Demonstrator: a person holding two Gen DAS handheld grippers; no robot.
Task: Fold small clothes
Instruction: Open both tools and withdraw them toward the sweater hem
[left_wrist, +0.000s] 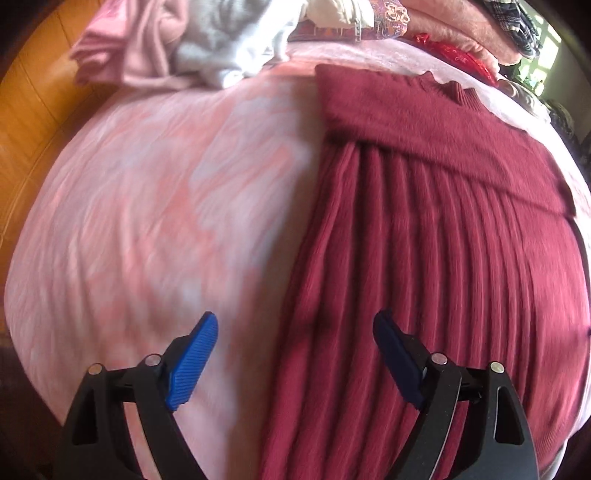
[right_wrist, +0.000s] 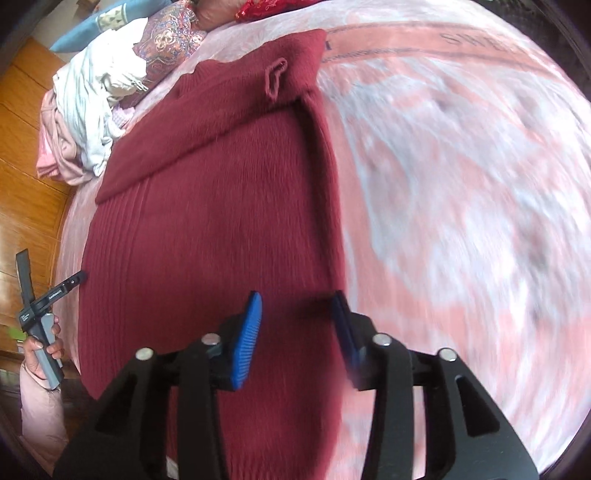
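A dark red ribbed sweater (left_wrist: 436, 229) lies flat on the pink bedspread (left_wrist: 147, 206), its sleeves folded across the chest and its collar at the far end. My left gripper (left_wrist: 295, 354) is open and empty, above the sweater's left edge near the hem. In the right wrist view the sweater (right_wrist: 207, 229) fills the left half. My right gripper (right_wrist: 297, 325) is open and empty, above the sweater's right edge. The left gripper (right_wrist: 48, 299) shows at the far left, held in a hand.
A heap of pink and white clothes (left_wrist: 192, 44) lies at the far left edge of the bed, with patterned pillows (right_wrist: 170, 37) behind. Wooden floor (left_wrist: 26, 122) lies left of the bed. The bedspread (right_wrist: 461, 206) stretches bare to the right.
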